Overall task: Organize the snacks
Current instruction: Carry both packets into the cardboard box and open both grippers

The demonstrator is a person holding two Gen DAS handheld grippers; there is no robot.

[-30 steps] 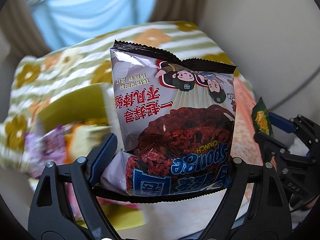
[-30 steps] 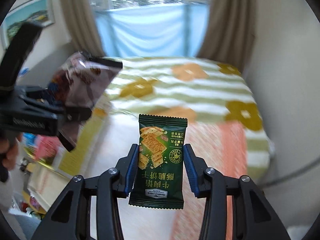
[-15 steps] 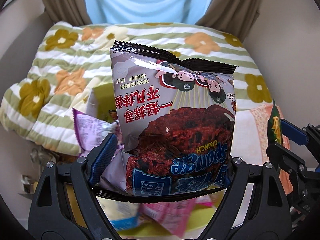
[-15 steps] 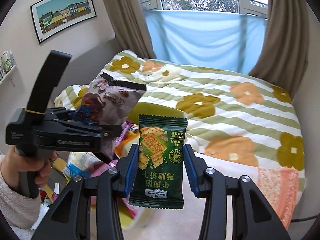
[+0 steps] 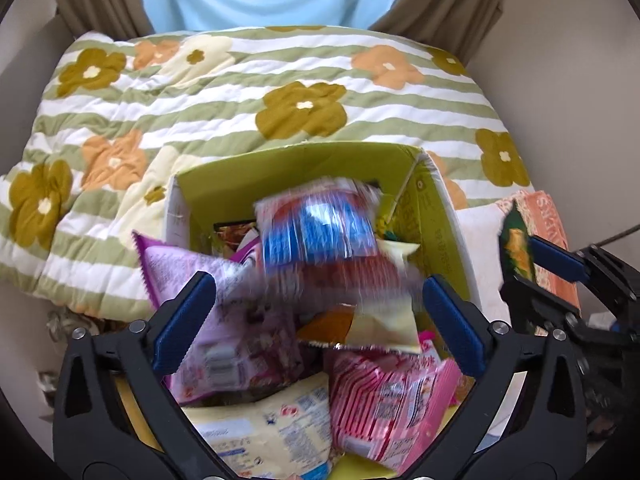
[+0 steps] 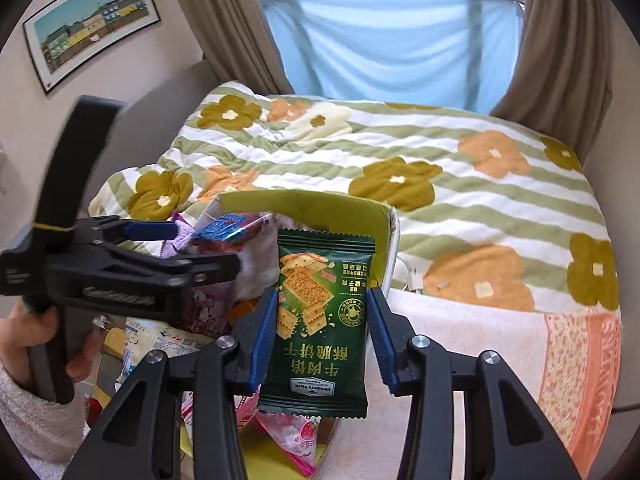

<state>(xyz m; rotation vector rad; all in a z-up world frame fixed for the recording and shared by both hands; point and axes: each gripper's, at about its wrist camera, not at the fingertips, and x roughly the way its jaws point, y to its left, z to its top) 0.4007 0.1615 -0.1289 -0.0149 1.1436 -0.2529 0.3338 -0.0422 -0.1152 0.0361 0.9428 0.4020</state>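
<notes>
Over the box (image 5: 304, 164) on the bed (image 5: 248, 92), your left hand-held gripper (image 5: 316, 308) lets go while your right one (image 6: 322, 334) stays loaded.

Your left jaws are opening wide, and the blurred bag (image 5: 320, 232) hangs loose between them, clear of both blue pads (image 5: 182, 320), above the pile of snacks (image 5: 376, 396) filling the yellow-green box. A purple pack (image 5: 192, 276) leans at the box's left side, a pink pack lies at the front and a pale one (image 5: 276, 428) beside it. Your right hand-held gripper is clenched on the green cracker packet (image 6: 320, 320), upright between its pads, just in front of the box's right wall, with the left gripper (image 6: 120, 268) close on its left. Your left hand (image 6: 44, 332) grips that handle.
</notes>
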